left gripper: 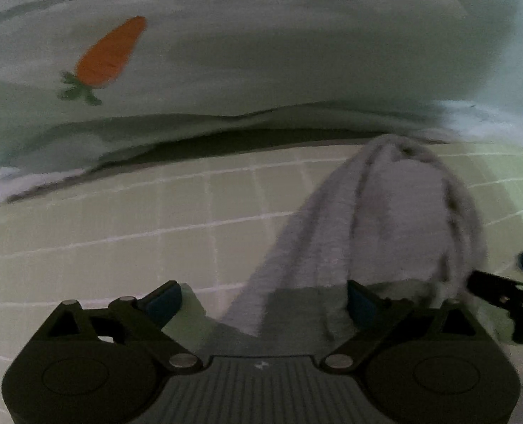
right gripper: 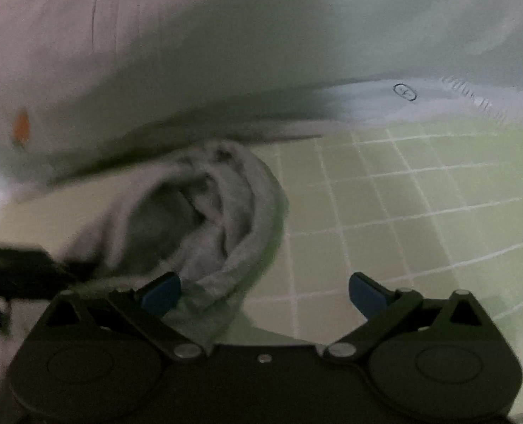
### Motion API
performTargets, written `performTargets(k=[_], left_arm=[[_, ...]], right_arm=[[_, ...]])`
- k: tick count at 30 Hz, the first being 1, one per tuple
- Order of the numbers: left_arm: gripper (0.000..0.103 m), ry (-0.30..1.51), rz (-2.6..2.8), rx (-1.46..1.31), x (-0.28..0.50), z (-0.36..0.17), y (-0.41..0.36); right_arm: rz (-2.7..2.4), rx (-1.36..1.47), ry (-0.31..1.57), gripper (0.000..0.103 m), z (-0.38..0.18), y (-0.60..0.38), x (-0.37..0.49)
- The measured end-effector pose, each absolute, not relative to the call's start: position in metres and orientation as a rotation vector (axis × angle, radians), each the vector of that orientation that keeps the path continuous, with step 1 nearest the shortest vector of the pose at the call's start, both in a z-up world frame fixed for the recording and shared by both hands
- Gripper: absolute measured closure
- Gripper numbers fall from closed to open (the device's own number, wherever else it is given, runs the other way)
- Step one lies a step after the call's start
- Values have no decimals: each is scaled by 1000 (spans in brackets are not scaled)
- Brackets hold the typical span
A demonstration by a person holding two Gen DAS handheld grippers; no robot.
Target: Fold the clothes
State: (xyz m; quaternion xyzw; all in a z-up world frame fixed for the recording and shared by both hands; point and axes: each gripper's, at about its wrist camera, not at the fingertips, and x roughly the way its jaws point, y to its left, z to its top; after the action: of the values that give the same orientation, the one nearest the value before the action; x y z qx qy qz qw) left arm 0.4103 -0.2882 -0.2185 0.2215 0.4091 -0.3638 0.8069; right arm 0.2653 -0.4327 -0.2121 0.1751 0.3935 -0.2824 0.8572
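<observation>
Black linkages and blue pads of the left tool (left gripper: 264, 300) fill the bottom of the left view; its jaws stand wide apart and grip nothing. One gray cloth (left gripper: 378, 219) lies bunched on the green grid mat (left gripper: 120, 219). It runs from 12 o'clock of this tool down between the jaws, and its near end lies against the right pad (left gripper: 358, 304); whether it presses I cannot tell.

The right tool (right gripper: 264, 295) is also spread wide and holds nothing. Here the cloth (right gripper: 211, 212) is at 11 o'clock, and its lower fold comes close to the left pad (right gripper: 162, 293). Bare mat (right gripper: 402, 212) lies under the rest of the gap.

One pale sheet (left gripper: 261, 53) lies beyond the mat in both views. One orange carrot print (left gripper: 111, 53) is sharp in the left view at 10 o'clock; the right view shows only an orange blur. Only the right view shows a small black ring mark (right gripper: 405, 92) at 1 o'clock. Each view catches part of the other tool at its edge.
</observation>
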Motion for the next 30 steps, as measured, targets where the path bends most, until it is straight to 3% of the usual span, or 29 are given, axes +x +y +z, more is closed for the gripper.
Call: performTargets(k=[9,18,25,28,30], left_arm=[[0,646,-578,647,418,-218,-287],[0,713,-405,488,470,-219,-238],[0,716,-349,422,472,-218,-219],[0,700,-298,371,467,-215,-211],[0,725,-297,312,472,-217,-206]], right_arm=[[-708,63,912,0,-212,-420,272],[-665,-109,873,0,-219,-457,340],[-669,-194,722,0,-208,-480,399],[-650,-200,555,0,-185,-463,391],[-610,-213,545,0,-185,-453,385]])
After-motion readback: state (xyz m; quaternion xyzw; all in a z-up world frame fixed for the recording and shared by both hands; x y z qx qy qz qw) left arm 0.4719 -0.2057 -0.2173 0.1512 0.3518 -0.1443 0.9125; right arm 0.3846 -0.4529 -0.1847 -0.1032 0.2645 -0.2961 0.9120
